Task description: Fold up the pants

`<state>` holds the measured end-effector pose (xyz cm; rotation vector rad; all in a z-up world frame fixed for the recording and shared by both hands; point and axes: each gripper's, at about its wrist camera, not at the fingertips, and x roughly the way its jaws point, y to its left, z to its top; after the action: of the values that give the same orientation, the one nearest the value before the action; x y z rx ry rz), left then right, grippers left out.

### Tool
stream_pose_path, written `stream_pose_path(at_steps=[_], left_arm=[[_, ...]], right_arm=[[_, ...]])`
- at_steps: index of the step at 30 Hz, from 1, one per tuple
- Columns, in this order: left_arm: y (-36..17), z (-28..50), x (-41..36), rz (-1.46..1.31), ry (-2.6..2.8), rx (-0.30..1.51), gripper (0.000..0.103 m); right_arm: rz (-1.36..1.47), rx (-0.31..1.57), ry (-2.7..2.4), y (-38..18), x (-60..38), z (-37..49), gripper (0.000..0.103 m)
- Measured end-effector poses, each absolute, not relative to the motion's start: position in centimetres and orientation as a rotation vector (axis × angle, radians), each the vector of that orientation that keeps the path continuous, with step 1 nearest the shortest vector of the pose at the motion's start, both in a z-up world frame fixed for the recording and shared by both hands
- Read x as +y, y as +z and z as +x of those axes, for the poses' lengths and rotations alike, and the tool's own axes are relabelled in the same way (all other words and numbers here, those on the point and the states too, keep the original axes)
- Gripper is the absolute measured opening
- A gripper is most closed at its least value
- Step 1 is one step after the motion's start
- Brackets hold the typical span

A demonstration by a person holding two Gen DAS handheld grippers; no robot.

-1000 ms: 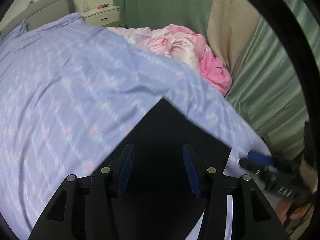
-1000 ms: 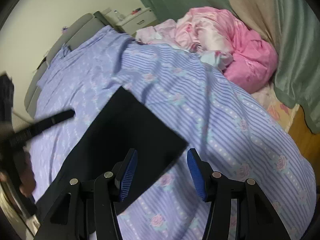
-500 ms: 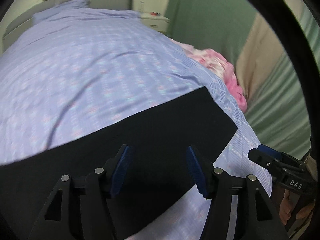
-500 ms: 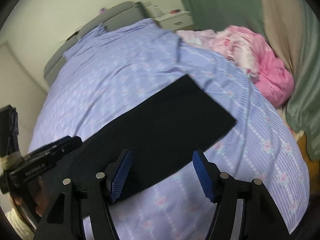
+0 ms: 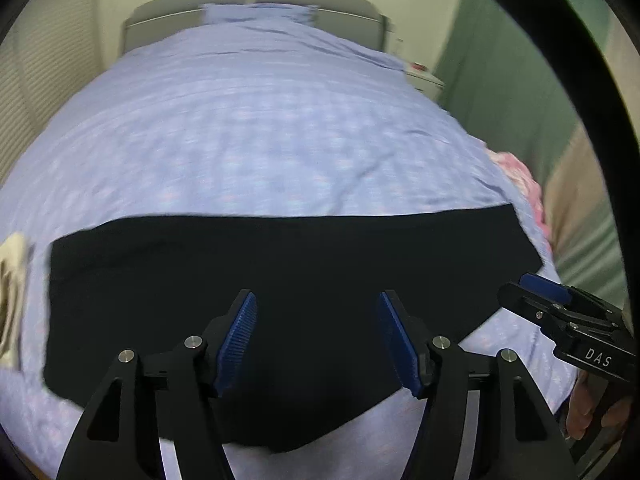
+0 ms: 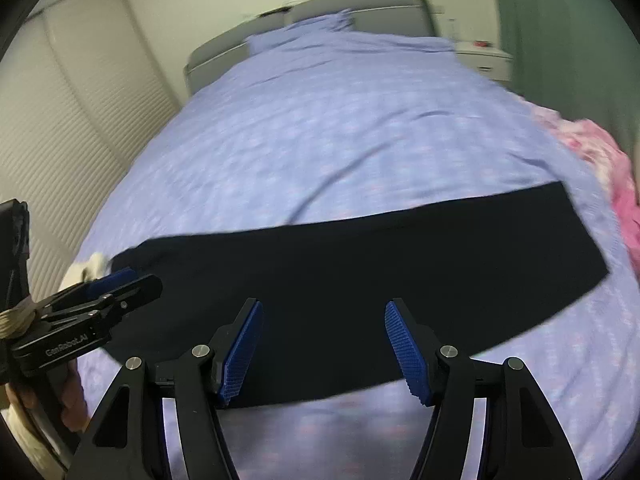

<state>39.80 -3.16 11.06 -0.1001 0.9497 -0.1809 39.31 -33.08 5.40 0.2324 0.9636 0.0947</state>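
Observation:
Black pants [image 5: 280,280] lie flat in a long band across the near end of the bed, also in the right wrist view [image 6: 360,264]. My left gripper [image 5: 318,340] is open and empty, held above the middle of the pants. My right gripper [image 6: 324,350] is open and empty, above the near edge of the pants. The right gripper shows at the right of the left wrist view [image 5: 560,312]. The left gripper shows at the left of the right wrist view [image 6: 88,312].
The bed has a lilac striped sheet [image 5: 260,132] and a grey headboard [image 6: 360,4]. A pink quilt [image 6: 600,152] is bunched at the right side. A white nightstand [image 6: 484,56] and green curtain [image 5: 500,92] stand far right. A cream item [image 5: 12,272] lies at the left.
Both cameras have swung left to face the headboard. The pants now show as a full band across both views. Both grippers stay open.

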Motion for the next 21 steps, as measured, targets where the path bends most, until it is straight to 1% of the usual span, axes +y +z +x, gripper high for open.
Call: stream_pose_path(at_steps=[10,15,17,21], left_arm=[[7.7,35.5,13.8,-0.148,0.017,0.987,0.063],[5.1,36.5,19.9,-0.191,0.017,1.004,0.063],[3.9,37.0,23.7,-0.245,-0.002,1.015,0.063],[0.6,39.9,27.2,-0.352,-0.046,1.058,0.062]], right_arm=[[0.16,1.028,0.249,2.7,-15.0,42.5,0.065],[0.158,1.072,0.281,1.0,-8.1,43.9,0.065],[0.147,1.077,0.29,0.4,-5.7,44.7,0.065],[0.124,1.091,0.294,-0.7,-2.3,46.6,0.065]])
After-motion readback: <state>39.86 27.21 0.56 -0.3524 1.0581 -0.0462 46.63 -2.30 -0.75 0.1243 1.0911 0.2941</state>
